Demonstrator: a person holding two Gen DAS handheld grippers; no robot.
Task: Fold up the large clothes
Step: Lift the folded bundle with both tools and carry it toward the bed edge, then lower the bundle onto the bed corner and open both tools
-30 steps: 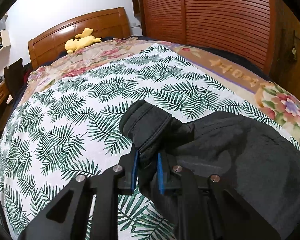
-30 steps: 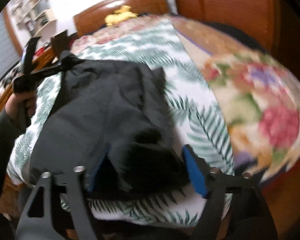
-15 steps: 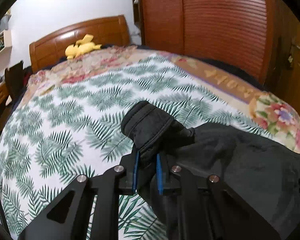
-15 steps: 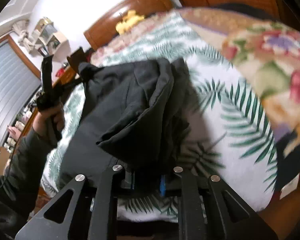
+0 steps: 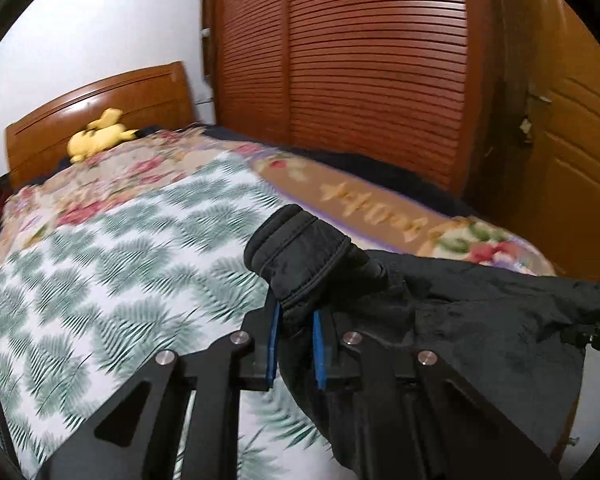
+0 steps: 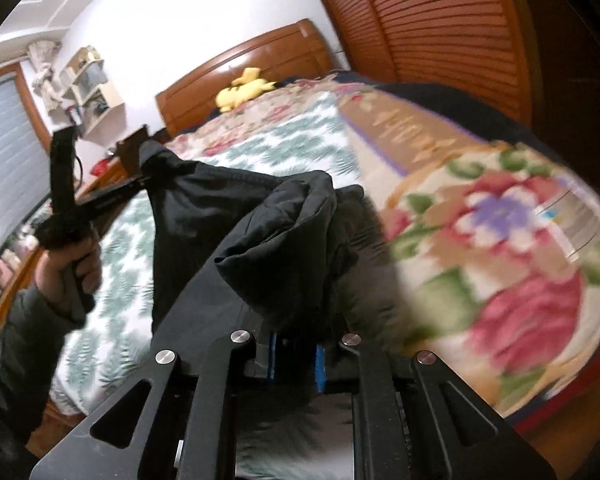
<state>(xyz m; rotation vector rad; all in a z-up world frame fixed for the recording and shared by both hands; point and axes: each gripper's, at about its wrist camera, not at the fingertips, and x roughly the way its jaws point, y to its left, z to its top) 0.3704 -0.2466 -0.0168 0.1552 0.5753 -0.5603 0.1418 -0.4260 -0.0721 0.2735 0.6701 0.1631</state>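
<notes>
While both grippers have the black jacket point(image 5: 480, 320) hoisted off the bed point(image 5: 100, 272), it hangs between them like a hammock over the fern-print cover. The left gripper point(image 5: 294, 340) has its blue pads pressed in on a thick cuffed end of the garment, the ribbed band poking up past the fingertips. Over in the right wrist view, the right gripper point(image 6: 296, 356) is closed on a bunched fold of the same fabric, though the exact pinch point is buried under cloth. The left hand point(image 6: 66, 268) grips its tool handle at the far side.

This looks like padded, soft, floppy stuff: bulky, probably with a bit of weight, and it sags freely wherever unsupported. The shell seems smooth, so a shallow pinch could creep out. Stitched edges such as the cuff or a hem look like the safest holds, since they give the pads something firm to bite. A yellow plush toy point(image 5: 98, 136) sits well apart by the headboard.
</notes>
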